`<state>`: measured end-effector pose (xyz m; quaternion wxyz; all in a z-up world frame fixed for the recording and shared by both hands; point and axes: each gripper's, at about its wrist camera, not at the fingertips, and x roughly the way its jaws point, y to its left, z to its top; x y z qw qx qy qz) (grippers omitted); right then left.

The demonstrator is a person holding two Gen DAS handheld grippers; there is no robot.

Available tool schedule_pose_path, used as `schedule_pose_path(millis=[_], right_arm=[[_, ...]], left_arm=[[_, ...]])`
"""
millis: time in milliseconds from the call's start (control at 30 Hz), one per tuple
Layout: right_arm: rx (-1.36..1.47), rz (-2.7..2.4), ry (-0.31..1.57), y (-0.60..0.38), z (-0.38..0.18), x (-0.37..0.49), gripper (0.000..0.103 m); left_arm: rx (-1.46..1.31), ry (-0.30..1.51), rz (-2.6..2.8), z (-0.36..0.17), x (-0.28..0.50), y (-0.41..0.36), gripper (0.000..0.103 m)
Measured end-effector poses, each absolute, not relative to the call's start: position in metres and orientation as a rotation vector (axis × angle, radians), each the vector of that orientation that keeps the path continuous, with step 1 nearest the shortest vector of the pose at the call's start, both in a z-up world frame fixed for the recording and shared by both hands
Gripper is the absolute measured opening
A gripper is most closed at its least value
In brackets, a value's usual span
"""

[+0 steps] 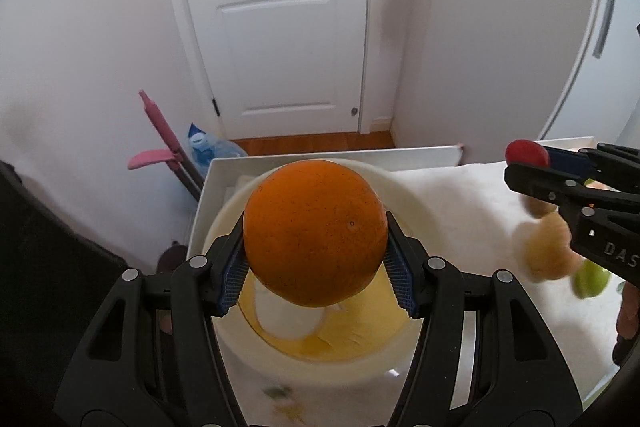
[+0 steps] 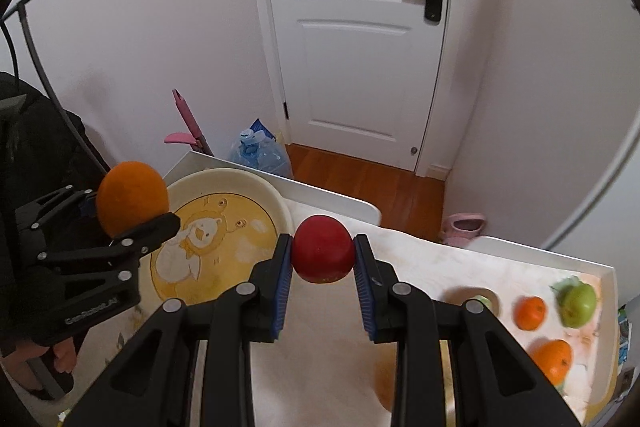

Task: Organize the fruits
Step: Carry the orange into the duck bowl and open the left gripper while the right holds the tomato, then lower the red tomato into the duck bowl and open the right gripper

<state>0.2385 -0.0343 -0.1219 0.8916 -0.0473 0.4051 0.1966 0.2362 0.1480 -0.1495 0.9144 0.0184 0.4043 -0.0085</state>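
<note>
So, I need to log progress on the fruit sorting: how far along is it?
Early. The basin looks empty, so nothing appears sorted. In hand: the left gripper holds an orange over the basin, and the right gripper holds a red apple. Left on the table: two oranges and a green apple.

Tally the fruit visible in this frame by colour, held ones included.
Orange: 3, the orange in the left gripper, two on the table
Red: 1, the red apple in the right gripper
Green: 1, the green apple
Total: 5; one fruit behind the right finger is unclear.
</note>
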Motion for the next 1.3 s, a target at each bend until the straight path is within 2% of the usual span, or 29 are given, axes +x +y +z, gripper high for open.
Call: schedule_pose_path(millis=[267, 500, 567, 600, 633, 733, 1300], right_arm=[[-0.09, 0.401, 0.895, -0.01, -0.15, 0.268, 0.028], [-0.094, 0.392, 0.93, -0.004, -0.162, 0.28, 0.028], [-0.09, 0.389, 0.937, -0.005, -0.163, 0.282, 0.028], [-0.089, 0.388, 0.939, -0.005, -0.163, 0.282, 0.028], [-0.09, 0.386, 0.94, -0.007, -0.162, 0.282, 0.028], [-0.094, 0.384, 0.94, -0.007, -0.156, 0.284, 0.028], [-0.186, 0.542, 0.948, 0.024, -0.154, 0.28, 0.028]], left_arm=[[0.057, 0.901, -0.038, -0.191, 0.279, 0.167, 0.064], [0.053, 0.934, -0.062, -0.207, 0.295, 0.169, 0.065], [0.043, 0.935, -0.082, -0.207, 0.295, 0.169, 0.067], [0.041, 0.922, -0.084, -0.204, 0.293, 0.169, 0.081], [0.041, 0.908, -0.082, -0.2, 0.289, 0.168, 0.102], [0.027, 0.861, -0.091, -0.185, 0.279, 0.168, 0.103], [-0.005, 0.92, -0.02, -0.159, 0.231, 0.187, 0.103]])
